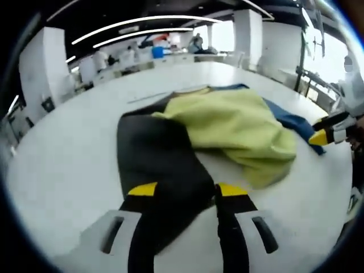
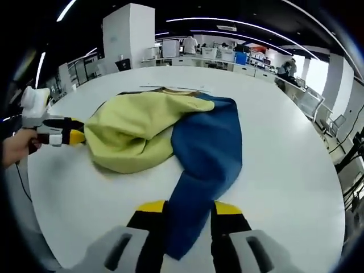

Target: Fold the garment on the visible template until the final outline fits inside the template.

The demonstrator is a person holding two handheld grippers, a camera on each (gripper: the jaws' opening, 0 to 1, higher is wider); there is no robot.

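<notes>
Jaws of the left gripper [image 1: 186, 190] stand wide apart and clamp nothing. The black sleeve [image 1: 159, 170] lies on the table [image 1: 62, 170] between them, and its end passes under the tips toward the camera. I think the gripper is placed over the sleeve so that it can close on the cloth and lift it inward.

The right gripper [image 2: 189, 207] is the same: its jaws are spread and the blue sleeve [image 2: 205, 153] runs between them, with its end lying loose close to the camera. In the left gripper view this gripper comes in from the right side, just beside the blue end.

Both sleeves lead to the yellow body [image 2: 133, 133] of the garment, which is heaped in soft folds in the middle of the table, not flat. The two sleeves go out from it to opposite sides, each toward one gripper, so the outline is wide now. In the right gripper view a hand [image 2: 14, 149] holds the left gripper near the yellow edge.

Beyond the collar [image 2: 170, 90] thin lines show on the table. They may be the edge of the template, but I cannot tell, because the garment covers the rest.

The folding looks to be at its beginning. Both sleeves must still come over the body.
</notes>
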